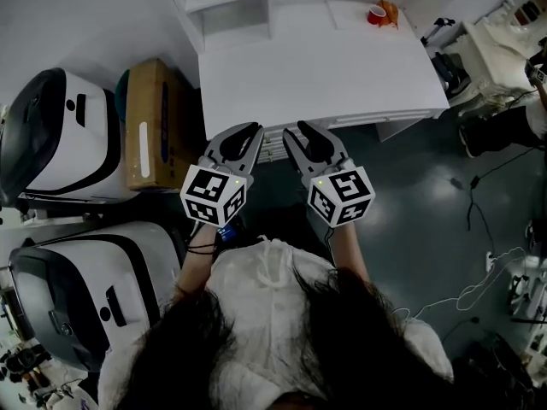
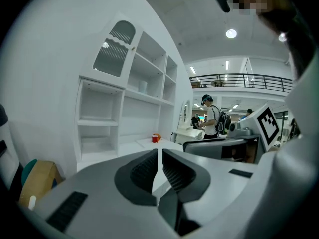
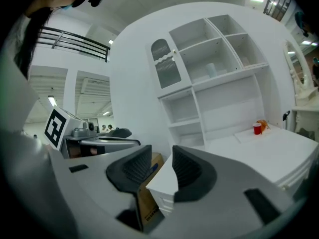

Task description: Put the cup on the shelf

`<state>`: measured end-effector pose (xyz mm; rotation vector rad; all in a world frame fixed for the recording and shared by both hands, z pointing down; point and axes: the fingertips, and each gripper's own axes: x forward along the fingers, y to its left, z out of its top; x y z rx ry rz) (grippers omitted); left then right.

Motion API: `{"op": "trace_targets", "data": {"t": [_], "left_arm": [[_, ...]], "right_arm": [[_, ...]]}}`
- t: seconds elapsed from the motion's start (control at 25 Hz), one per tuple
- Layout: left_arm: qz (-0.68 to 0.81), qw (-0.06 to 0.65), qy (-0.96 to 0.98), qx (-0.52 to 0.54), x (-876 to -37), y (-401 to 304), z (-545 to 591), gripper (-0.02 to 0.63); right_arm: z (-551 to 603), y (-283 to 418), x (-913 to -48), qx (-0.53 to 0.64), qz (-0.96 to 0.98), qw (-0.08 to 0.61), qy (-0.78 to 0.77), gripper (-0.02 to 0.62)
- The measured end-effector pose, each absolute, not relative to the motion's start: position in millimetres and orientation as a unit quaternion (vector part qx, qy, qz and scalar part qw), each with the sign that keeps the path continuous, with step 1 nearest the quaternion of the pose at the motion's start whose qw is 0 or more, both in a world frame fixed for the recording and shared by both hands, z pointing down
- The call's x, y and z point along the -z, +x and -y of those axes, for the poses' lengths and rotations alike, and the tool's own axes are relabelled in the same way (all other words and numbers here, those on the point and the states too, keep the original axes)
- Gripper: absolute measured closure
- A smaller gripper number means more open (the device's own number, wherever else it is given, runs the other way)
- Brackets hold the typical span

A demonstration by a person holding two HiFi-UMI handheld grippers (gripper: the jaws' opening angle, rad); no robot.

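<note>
Nearest, the left gripper (image 2: 159, 152) is holding its jaws almost together on nothing. The right gripper (image 3: 162, 158) is showing a narrow gap, also empty. Both are hovering at the near edge of the white desk (image 1: 325, 79). I judge the approach is in hand; the next move is calling for a far-right reach with wider jaws. The red cup (image 1: 376, 14) is standing at the desk's far right, contents unclear. The shelf (image 1: 224, 11) is standing far left, seemingly almost bare.
</note>
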<state>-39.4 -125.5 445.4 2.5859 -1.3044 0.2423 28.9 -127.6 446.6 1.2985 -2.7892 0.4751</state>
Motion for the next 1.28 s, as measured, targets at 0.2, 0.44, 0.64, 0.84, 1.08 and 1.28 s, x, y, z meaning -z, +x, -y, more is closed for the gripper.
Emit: {"op": "trace_targets", "data": {"t": [0.2,0.44,0.64,0.84,1.08,1.28], "left_arm": [[0.454,0.127,0.879,-0.072,-449.1,-75.9,93.5,0.581],[0.455,0.139,0.877,-0.069,-457.2,-107.2,51.6,0.581],[0.452,0.145,0.878,-0.068,-463.5,-128.5,21.7,0.581],[0.444,0.151,0.881,-0.066,-470.8,-138.7,1.0,0.581],[0.442,0.155,0.881,-0.063,-476.6,-143.7,-16.1,0.581],[0.437,0.154,0.884,-0.058,-474.0,-142.4,-24.3,0.581]], "right_arm": [[96.0,-10.0,-445.8,-0.152,0.901,0.024,0.407,0.456],[53.6,-43.8,-454.7,-0.169,0.898,0.030,0.406,0.456],[20.1,-65.5,-460.6,-0.172,0.894,0.032,0.412,0.467],[-1.1,-78.1,-465.6,-0.173,0.890,0.033,0.421,0.487],[-19.9,-82.6,-472.1,-0.173,0.887,0.043,0.426,0.512],[-31.4,-84.8,-471.5,-0.164,0.889,0.055,0.425,0.523]]}}
